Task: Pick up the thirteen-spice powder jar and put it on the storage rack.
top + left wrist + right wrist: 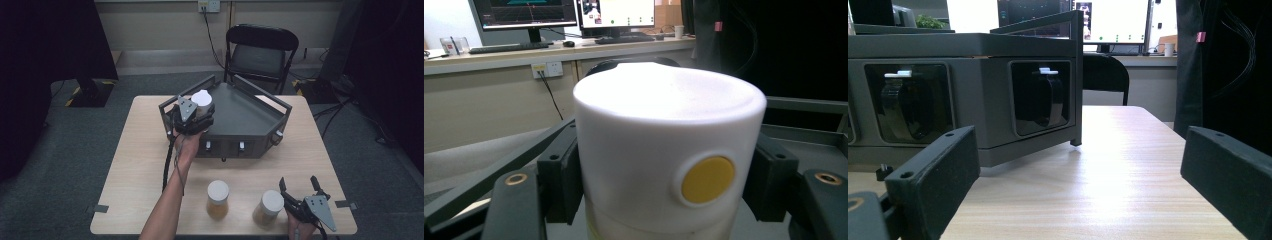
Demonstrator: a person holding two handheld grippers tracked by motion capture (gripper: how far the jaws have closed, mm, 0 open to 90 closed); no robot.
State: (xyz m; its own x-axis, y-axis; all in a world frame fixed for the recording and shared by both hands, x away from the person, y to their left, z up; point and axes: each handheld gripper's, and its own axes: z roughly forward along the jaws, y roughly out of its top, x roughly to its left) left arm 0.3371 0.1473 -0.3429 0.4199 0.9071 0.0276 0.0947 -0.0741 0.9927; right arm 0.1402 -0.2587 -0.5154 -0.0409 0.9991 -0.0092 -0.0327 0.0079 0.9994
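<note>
White-capped jar sits clamped in the left gripper in the high view, held over the near left corner of the dark grey tray, which stands toward the far side of the wooden table; the person's left forearm reaches up from the bottom edge to it. Near the front edge of the table stand two more jars with white lids, one amber-filled and another just beside the right gripper, whose jaws stand spread apart with nothing between them. A black folding chair stands behind the table. In the left gripper view, the white cap with a round yellow spot on its side is pressed between the two black pads, and the tray's rail runs off to the left. In the right gripper view, the open pads frame bare tabletop, with the tray's front wall and its two dark recessed windows ahead and to the left; nothing is gripped.
</note>
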